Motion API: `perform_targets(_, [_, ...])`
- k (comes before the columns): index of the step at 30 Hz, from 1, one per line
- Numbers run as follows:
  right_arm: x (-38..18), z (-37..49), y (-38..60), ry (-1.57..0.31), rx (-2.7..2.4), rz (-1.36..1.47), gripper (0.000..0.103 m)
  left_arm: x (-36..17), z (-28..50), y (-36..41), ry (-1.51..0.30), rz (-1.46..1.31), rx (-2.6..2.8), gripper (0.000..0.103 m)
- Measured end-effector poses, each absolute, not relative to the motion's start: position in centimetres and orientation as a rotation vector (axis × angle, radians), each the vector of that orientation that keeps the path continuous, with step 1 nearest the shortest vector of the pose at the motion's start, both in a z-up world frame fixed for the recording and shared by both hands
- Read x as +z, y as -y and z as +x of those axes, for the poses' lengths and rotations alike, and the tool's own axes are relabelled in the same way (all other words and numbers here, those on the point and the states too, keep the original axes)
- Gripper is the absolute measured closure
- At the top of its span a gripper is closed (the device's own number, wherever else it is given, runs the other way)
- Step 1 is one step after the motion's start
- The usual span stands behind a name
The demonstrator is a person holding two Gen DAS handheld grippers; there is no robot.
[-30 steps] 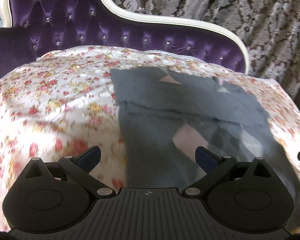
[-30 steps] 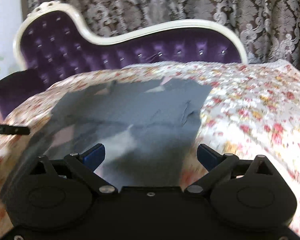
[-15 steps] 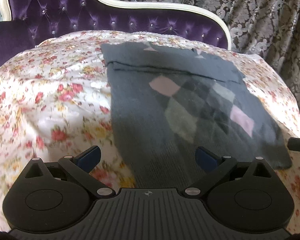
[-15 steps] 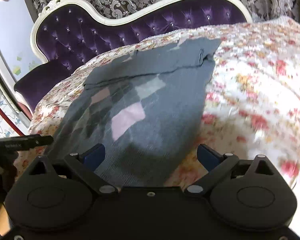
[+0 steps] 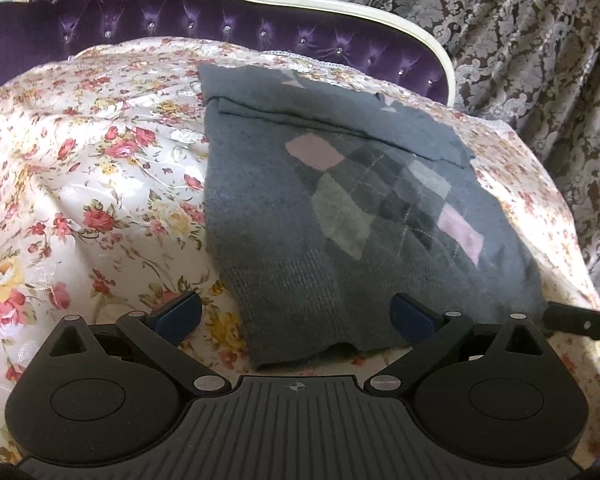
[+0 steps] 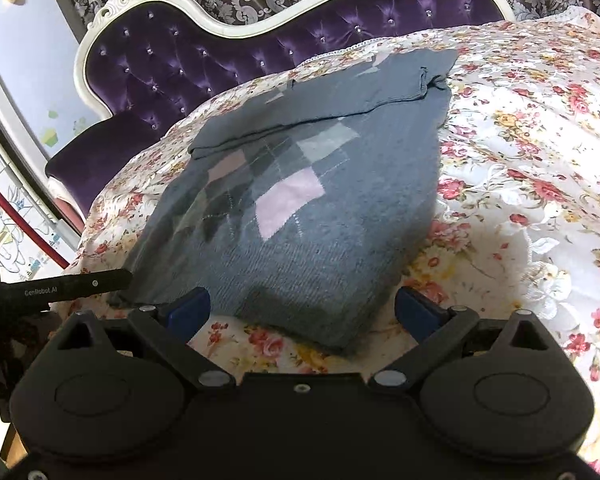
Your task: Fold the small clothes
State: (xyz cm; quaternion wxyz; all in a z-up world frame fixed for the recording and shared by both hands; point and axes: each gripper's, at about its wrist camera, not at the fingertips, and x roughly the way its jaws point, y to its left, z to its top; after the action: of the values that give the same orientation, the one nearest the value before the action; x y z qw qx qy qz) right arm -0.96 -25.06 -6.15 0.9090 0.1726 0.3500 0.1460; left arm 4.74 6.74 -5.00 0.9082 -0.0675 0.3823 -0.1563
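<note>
A grey knitted sweater with pink and grey argyle diamonds [image 5: 340, 216] lies flat on a floral bedspread [image 5: 80, 184], its far edge folded over. The left gripper [image 5: 296, 316] and right gripper [image 6: 302, 308] hover at its near hem, both spread wide and empty.

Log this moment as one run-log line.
left tongs: open | right tongs: open | grey sweater: flat on floral cover, unheld

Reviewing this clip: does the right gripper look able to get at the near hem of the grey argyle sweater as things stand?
Probably yes. The right gripper is open, and the sweater hem lies flat on the floral cover just ahead of its fingertips, with nothing between them.
</note>
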Motion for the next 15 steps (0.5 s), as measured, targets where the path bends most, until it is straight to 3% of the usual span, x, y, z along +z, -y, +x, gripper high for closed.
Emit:
perform_targets(4, [-6.2, -0.8, 24.8, -0.726, 0.303, 0.349, 0.002, -4.7, 4.8, -7.6, -0.801, -0.197, -0.317, 0.003])
perform_targets(11, [-6.3, -0.4, 24.1, -0.731, 0.31, 0.316, 0.001, -4.4, 5.1, -8.7, -0.819, -0.224, -0.287, 0.048])
perform_targets(15, [-6.3, -0.3, 24.1, -0.733, 0.314, 0.31, 0.001, -4.5, 5.2, -8.9, -0.83, -0.233, -0.292, 0.054])
